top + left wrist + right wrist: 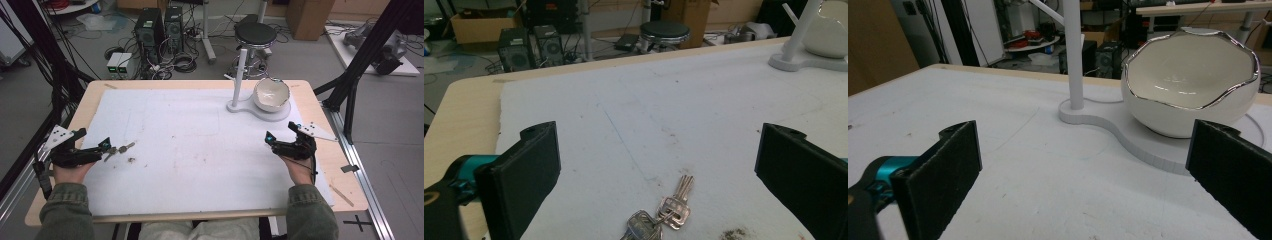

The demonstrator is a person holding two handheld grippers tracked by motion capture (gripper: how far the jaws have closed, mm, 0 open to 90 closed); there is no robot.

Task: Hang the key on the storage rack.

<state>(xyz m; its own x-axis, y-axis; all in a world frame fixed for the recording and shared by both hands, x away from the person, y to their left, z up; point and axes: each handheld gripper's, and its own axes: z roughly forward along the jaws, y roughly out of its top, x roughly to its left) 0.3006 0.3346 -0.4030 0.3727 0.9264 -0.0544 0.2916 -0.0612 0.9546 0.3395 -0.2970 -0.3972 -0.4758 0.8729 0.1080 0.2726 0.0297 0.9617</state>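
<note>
Keys (659,216) nearest the lens, flat on the white mat just ahead of the left claw (102,146), on the desk's (320,150) left side; two keys counted, joined as one bunch, not yet gripped. Both claws wide open and empty, right claw (281,134) idle near the single white bowl (272,94) on its one stand (240,75). Step judged: approach before pickup; next, lower left claw astride keys and close.
</note>
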